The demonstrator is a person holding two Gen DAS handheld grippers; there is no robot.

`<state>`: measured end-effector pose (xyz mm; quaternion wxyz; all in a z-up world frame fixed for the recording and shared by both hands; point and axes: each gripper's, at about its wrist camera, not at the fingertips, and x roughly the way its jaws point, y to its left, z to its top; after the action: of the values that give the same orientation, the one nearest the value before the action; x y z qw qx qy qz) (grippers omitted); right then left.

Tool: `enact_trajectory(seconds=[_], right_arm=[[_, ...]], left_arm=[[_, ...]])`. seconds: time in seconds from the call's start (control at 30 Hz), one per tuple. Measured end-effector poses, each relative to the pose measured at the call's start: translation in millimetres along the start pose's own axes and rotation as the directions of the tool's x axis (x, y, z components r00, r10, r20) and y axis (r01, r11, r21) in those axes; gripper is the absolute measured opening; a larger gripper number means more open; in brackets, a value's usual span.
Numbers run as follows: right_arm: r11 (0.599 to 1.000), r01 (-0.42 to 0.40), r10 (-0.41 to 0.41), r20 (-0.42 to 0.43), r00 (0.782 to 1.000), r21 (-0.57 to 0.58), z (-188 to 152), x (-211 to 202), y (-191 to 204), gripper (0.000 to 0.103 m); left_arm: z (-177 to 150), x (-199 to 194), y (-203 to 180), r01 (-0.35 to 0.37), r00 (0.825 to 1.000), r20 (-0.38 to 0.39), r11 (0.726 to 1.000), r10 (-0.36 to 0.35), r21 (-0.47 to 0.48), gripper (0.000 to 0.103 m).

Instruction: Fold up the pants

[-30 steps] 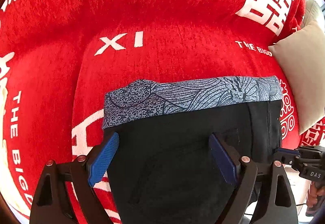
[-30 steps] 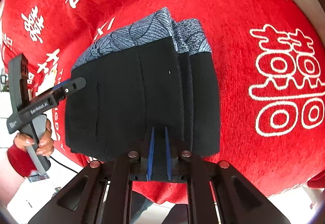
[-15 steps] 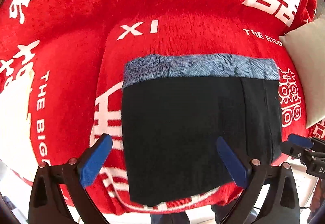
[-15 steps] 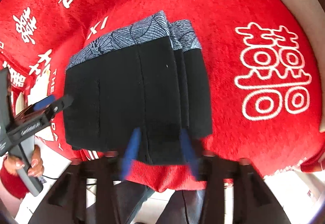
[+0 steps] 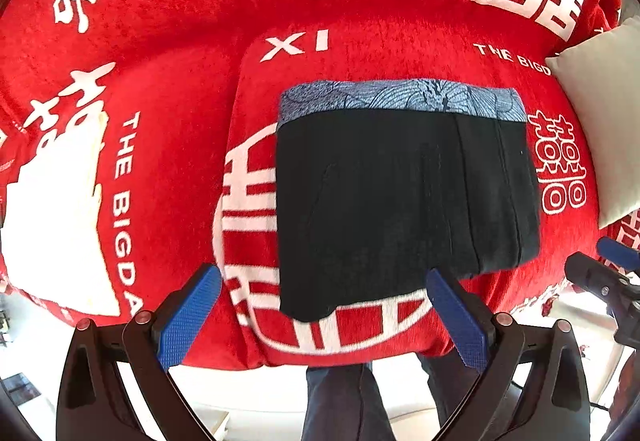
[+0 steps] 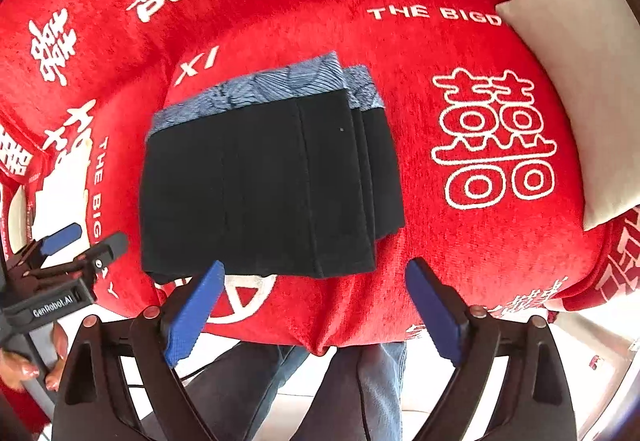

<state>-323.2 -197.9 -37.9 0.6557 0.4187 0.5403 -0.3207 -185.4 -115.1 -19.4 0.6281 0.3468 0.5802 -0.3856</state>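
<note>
Since a second ago your right gripper [image 6: 314,303] has released and both it and your left gripper [image 5: 322,311] gape empty, backed off the folded black pants with blue patterned waistband [image 5: 400,193] lying flat on the red printed blanket [image 5: 168,121], so folding looks finished.

The setting looks like a home living room. A sofa-like seat is draped in a plush red cover [image 5: 168,89] printed with white double-happiness characters and the words "THE BIGDA", the sort of throw used for a wedding. A cream cushion [image 6: 568,81] leans at the seat's right end. Below the seat's front edge a pale, glossy floor [image 5: 256,393] shows, and the person's legs in jeans [image 6: 376,393] stand there.
</note>
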Motion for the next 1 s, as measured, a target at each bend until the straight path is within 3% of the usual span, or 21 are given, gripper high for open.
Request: enact_trajectory(seconds=[0.47,1.0], right_arm=[[0.999,0.052,-0.052,-0.004,0.999,-0.011,-13.1,-23.2,33.3,0.102],[0.994,0.095,-0.093,0.029,0.995,-0.062,-15.7,-34.6,50.7,0.102]], left_arm=[[-29.6,-24.2,2.3,0.01,1.0,-0.016,0.998,-0.009,0.07,0.103],[-31.3,-37.5,2.7,-0.017,1.0,0.023,0.995,0.015,0.1,0.103]])
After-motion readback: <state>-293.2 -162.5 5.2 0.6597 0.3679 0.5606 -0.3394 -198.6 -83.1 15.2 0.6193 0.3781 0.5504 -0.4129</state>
